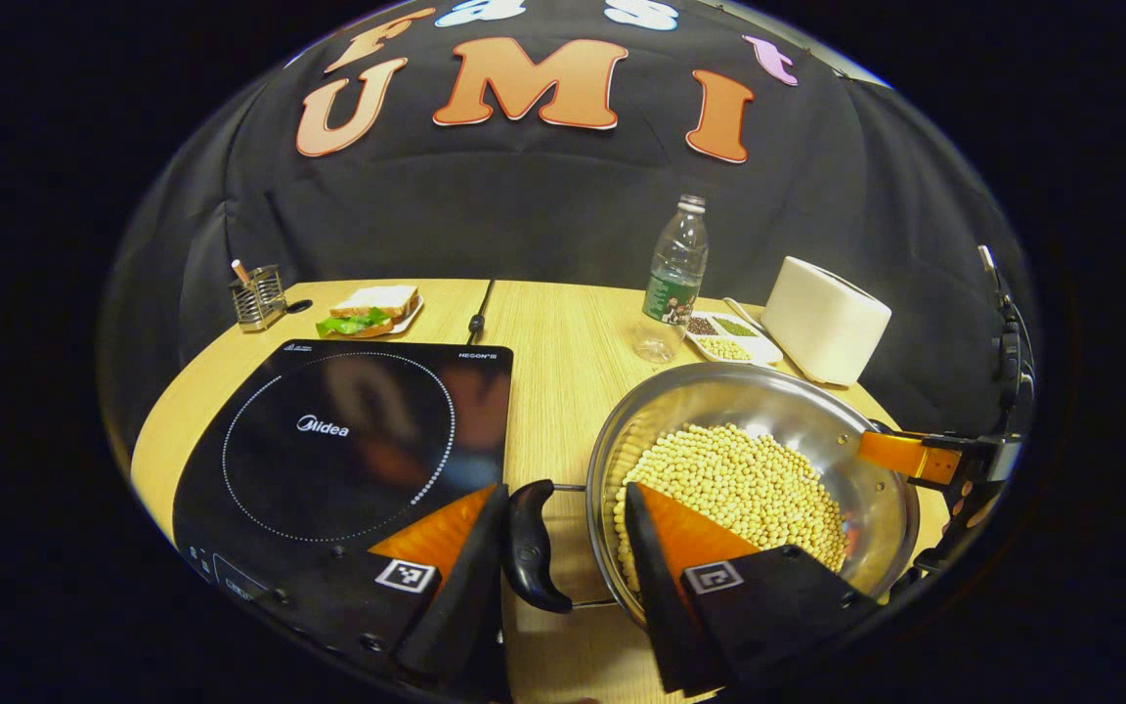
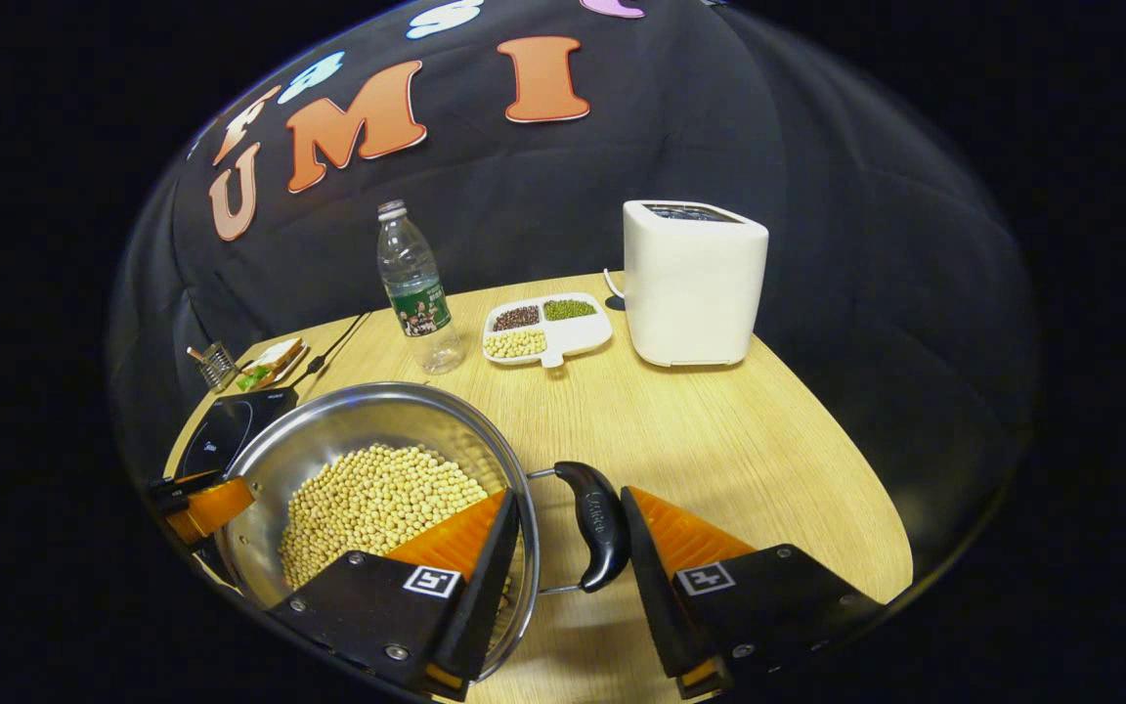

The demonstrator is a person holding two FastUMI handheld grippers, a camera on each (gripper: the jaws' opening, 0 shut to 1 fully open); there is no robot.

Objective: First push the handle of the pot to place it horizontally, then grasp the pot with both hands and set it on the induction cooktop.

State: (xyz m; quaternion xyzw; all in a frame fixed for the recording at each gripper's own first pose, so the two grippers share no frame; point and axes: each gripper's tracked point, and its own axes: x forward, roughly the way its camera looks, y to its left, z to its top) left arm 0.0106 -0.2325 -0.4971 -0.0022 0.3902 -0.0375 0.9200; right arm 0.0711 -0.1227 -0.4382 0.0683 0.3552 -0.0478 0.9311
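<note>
A steel pot (image 1: pixel 798 391) holding soybeans stands on the wooden table, to the right of the black induction cooktop (image 1: pixel 338 430). My left gripper (image 1: pixel 566 494) is open and straddles the pot's black left handle (image 1: pixel 532 543), one finger outside it and one over the pot's rim. In the right gripper view, my right gripper (image 2: pixel 570 494) is open around the pot's other black handle (image 2: pixel 597 528), its left finger over the pot (image 2: pixel 368 411). Each view shows the far gripper's orange finger (image 1: pixel 900 455) (image 2: pixel 216 504) at the opposite side of the pot. The cooktop (image 2: pixel 231 430) lies beyond the pot.
A water bottle (image 2: pixel 414 288), a divided dish of beans (image 2: pixel 543 328) and a white toaster (image 2: pixel 695 284) stand at the back. A sandwich on a plate (image 1: pixel 372 308), a metal holder (image 1: pixel 258 293) and a black cable (image 1: pixel 478 313) lie behind the cooktop.
</note>
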